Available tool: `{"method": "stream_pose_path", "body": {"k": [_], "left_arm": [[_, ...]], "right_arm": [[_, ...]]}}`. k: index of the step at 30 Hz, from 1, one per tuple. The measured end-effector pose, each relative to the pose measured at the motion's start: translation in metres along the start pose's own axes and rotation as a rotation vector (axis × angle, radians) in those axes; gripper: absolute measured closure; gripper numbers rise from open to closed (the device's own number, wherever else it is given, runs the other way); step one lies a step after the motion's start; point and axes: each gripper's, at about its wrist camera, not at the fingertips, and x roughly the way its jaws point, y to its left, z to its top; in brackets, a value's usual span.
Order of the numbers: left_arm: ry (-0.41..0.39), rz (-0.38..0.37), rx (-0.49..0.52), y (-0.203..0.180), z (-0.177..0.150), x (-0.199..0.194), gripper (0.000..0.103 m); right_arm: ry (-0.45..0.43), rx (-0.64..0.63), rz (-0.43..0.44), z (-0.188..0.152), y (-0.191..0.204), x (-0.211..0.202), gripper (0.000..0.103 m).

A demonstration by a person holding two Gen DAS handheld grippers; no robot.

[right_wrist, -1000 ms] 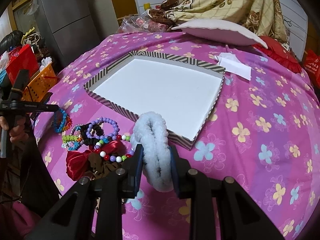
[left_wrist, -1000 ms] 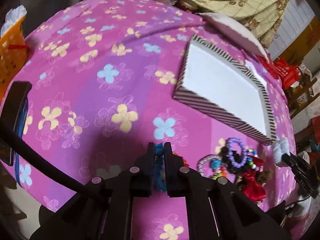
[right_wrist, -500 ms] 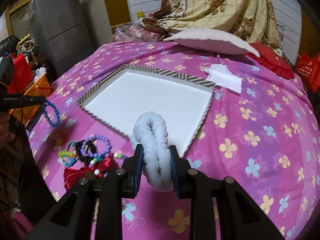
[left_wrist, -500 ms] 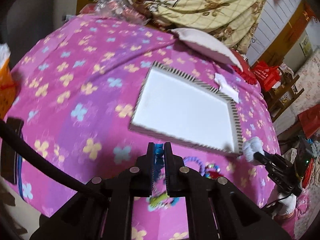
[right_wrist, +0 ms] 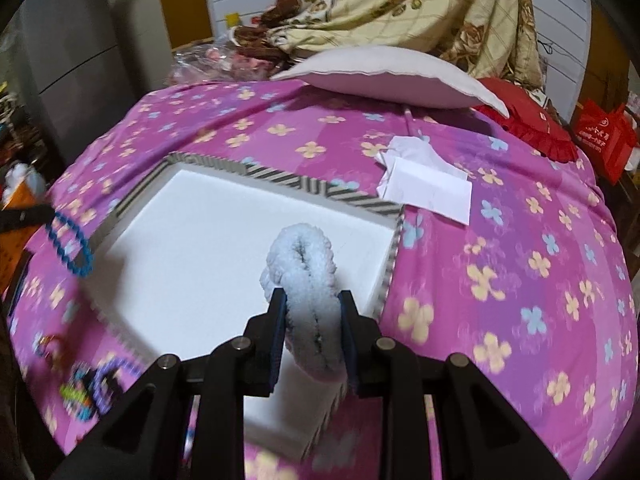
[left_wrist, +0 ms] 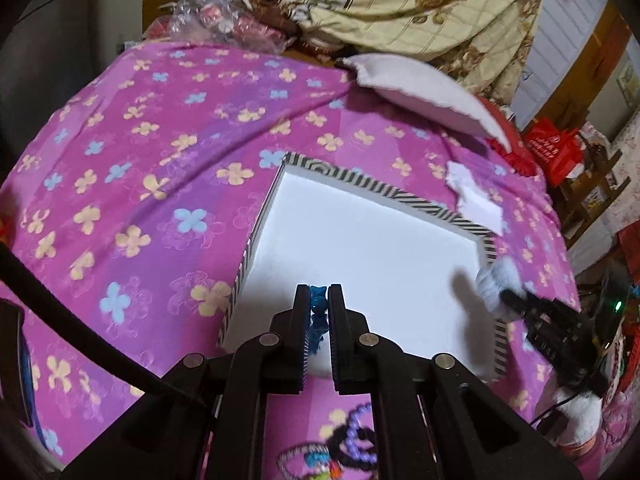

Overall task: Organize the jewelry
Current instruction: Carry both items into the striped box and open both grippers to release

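Observation:
A shallow striped box with a white floor (left_wrist: 360, 248) (right_wrist: 224, 240) lies on the pink flowered cloth. My left gripper (left_wrist: 319, 300) is shut on a blue bead bracelet (left_wrist: 318, 308), held over the box's near left corner; in the right wrist view the bracelet (right_wrist: 68, 246) dangles at the box's left edge. My right gripper (right_wrist: 314, 300) is shut on a fluffy white scrunchie (right_wrist: 304, 264) above the box's near right part; the left wrist view shows that scrunchie (left_wrist: 494, 280) at the box's right rim. A heap of bead bracelets and hair ties (left_wrist: 340, 448) (right_wrist: 92, 384) lies in front of the box.
A white pillow (right_wrist: 384, 76) and a folded blanket (right_wrist: 400, 4) lie at the far side. White paper (right_wrist: 428, 188) rests beyond the box's far right corner. A red bag (right_wrist: 604, 136) hangs at the right, and an orange basket (right_wrist: 20, 196) stands at the left.
Both grippers have travelled away from the jewelry heap to positions over the striped box, each still holding its item. The heap has slid down toward the bottom of both views.

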Motion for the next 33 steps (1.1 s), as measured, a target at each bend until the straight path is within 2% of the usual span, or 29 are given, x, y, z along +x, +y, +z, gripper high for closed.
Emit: {"method": "stream_pose_path", "body": {"k": [8,14,16,18,20,22,27,33], "left_arm": [[0.064,0.115,-0.054,0.038,-0.007,0.041,0.094],[0.099,0.123,-0.046,0.044,-0.017,0.056,0.094],[0.099,0.134,-0.041,0.042,-0.018,0.059,0.094],[0.095,0.142,-0.044,0.041,-0.021,0.060,0.094],[0.094,0.142,-0.043,0.041,-0.022,0.059,0.091],[0.087,0.129,-0.043,0.040,-0.024,0.057,0.084],[0.064,0.125,-0.040,0.036,-0.026,0.047,0.075],[0.029,0.157,-0.011,0.029,-0.034,0.030,0.074]], "right_arm": [[0.034,0.045,-0.068,0.029,-0.023,0.055,0.077],[0.065,0.049,-0.082,0.029,-0.024,0.072,0.077],[0.056,0.047,-0.078,0.029,-0.023,0.072,0.075],[0.053,0.048,-0.056,0.028,-0.023,0.070,0.061],[0.041,0.048,-0.034,0.027,-0.023,0.064,0.051],[0.020,0.050,-0.025,0.025,-0.022,0.055,0.050],[-0.016,0.067,-0.003,0.017,-0.024,0.034,0.047],[-0.040,0.066,0.004,0.001,-0.021,0.008,0.047]]}}
